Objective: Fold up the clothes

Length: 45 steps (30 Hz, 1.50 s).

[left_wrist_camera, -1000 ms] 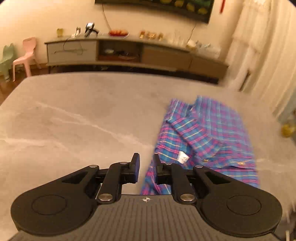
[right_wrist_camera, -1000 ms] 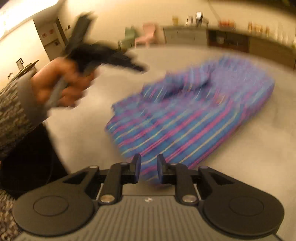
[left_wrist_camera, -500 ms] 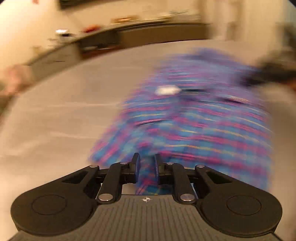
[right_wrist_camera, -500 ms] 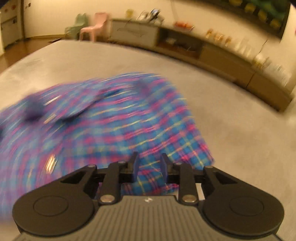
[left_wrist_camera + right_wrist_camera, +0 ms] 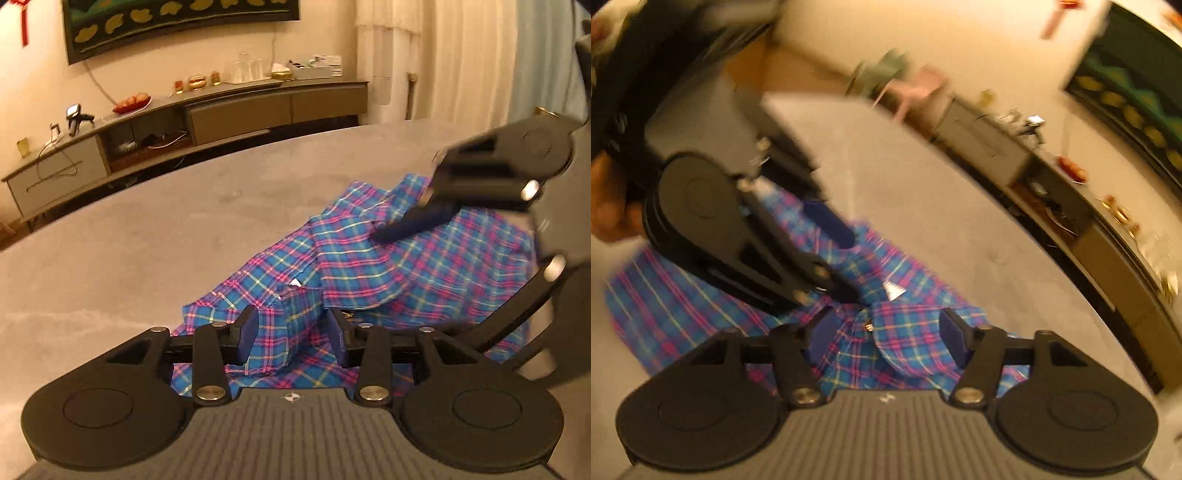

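Plaid shirt (image 5: pixel 388 266) lying rumpled on grey table (image 5: pixel 147 251). Left gripper (image 5: pixel 291 334) and right gripper (image 5: pixel 886 334) both parted, just opening, straddling collar folds ungripped. Regrasp step; next: close on collar at 12 o'clock.

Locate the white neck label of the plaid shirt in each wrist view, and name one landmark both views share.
Left wrist: white neck label at centre, just above the gap between this gripper's jaws, on the plaid shirt.
Right wrist: same label at centre, above the open jaws.
Shared landmark: the long sideboard by the wall.
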Each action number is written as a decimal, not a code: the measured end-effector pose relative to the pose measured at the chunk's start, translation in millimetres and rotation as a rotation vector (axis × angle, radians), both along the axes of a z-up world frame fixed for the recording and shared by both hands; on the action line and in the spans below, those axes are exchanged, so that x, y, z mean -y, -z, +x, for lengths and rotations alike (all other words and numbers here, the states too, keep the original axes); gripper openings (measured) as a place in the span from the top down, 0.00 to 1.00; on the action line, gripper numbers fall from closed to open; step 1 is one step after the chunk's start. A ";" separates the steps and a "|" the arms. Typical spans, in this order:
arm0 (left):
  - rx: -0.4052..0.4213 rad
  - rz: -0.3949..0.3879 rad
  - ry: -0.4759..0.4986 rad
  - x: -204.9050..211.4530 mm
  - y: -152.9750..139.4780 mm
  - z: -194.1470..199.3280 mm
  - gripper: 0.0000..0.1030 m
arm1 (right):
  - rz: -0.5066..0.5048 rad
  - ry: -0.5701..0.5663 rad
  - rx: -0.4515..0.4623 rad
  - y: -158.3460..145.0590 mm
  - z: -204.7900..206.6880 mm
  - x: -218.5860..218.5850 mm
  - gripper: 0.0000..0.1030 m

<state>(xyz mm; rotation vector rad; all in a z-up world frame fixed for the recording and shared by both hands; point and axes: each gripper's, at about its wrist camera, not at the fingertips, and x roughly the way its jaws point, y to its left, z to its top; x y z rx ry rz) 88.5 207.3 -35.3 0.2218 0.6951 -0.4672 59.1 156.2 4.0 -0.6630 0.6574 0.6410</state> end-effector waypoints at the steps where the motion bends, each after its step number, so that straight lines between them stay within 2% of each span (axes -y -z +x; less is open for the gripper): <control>1: -0.004 -0.010 0.022 1.4 2.0 0.5 0.61 | -0.032 -0.003 -0.015 8.4 7.3 -4.6 0.56; 2: -0.008 -0.021 0.043 2.7 4.0 1.0 0.65 | -0.039 0.013 -0.032 13.6 13.1 -3.8 0.63; 3: -0.009 -0.021 0.067 5.2 6.0 2.6 0.74 | -0.037 0.029 -0.053 17.8 18.6 -2.1 0.66; 4: -0.008 -0.011 0.093 8.6 7.9 5.3 0.77 | 0.002 0.045 -0.082 16.4 21.9 3.3 0.79; 5: -0.008 -0.005 0.124 12.5 10.0 7.2 0.84 | 0.037 0.075 -0.096 13.5 23.1 9.5 0.99; 7: -0.007 0.014 0.190 20.6 14.5 7.9 0.85 | 0.116 0.133 -0.123 8.8 25.8 21.4 0.99; 10: 0.009 0.081 0.254 30.2 22.6 2.6 0.85 | 0.253 0.232 -0.180 0.9 26.5 46.2 1.00; 17: 0.043 0.177 0.307 39.5 28.4 2.3 0.85 | 0.554 0.398 -0.312 2.4 37.1 83.0 1.00; 21: 0.092 0.193 0.359 41.3 26.3 -5.0 0.83 | 0.656 0.399 -0.315 -4.6 42.2 83.2 1.00; 24: 0.115 0.234 0.388 47.1 28.6 -9.0 0.82 | 0.606 0.394 -0.336 0.6 42.8 76.0 1.00; 26: 0.126 0.243 0.396 45.4 27.1 -11.1 0.82 | 0.496 0.407 -0.317 12.6 48.2 64.0 0.99; 27: 0.129 0.239 0.406 43.6 25.2 -12.5 0.79 | 0.467 0.407 -0.321 17.5 49.3 59.1 0.99; 29: 0.109 0.228 0.441 42.7 24.3 -14.0 0.78 | 0.403 0.405 -0.321 27.0 50.8 49.4 0.97; 31: 0.077 0.243 0.439 42.5 28.8 -12.7 0.77 | 0.328 0.399 -0.267 30.8 45.3 43.1 0.98; 33: 0.041 0.197 0.404 31.5 24.1 -7.3 0.73 | 0.314 0.424 -0.255 25.4 43.0 45.2 0.98; 35: 0.033 0.124 0.367 10.2 9.2 -8.6 0.71 | 0.327 0.442 -0.227 14.0 37.6 48.7 0.90; 36: 0.042 0.087 0.347 -2.4 0.4 -12.7 0.64 | 0.350 0.426 -0.203 5.9 32.2 48.2 0.90; 37: 0.051 0.046 0.324 -16.4 -8.5 -12.5 0.61 | 0.380 0.409 -0.184 -1.1 26.7 46.5 0.90; 40: 0.049 -0.048 0.244 -54.8 -22.3 -8.0 0.58 | 0.426 0.328 -0.133 -14.1 11.5 31.8 0.90; 41: 0.038 -0.058 0.216 -63.6 -20.8 -4.6 0.58 | 0.415 0.311 -0.138 -10.2 10.5 26.3 0.90; 43: -0.007 -0.042 0.165 -75.5 -8.7 3.0 0.58 | 0.309 0.336 -0.214 15.6 18.5 12.3 0.90; 44: -0.038 -0.024 0.141 -78.5 1.0 8.5 0.58 | 0.264 0.341 -0.238 27.2 20.9 6.1 0.95; 45: -0.065 0.003 0.125 -79.9 11.3 13.3 0.58 | 0.257 0.320 -0.201 31.9 16.2 3.6 0.96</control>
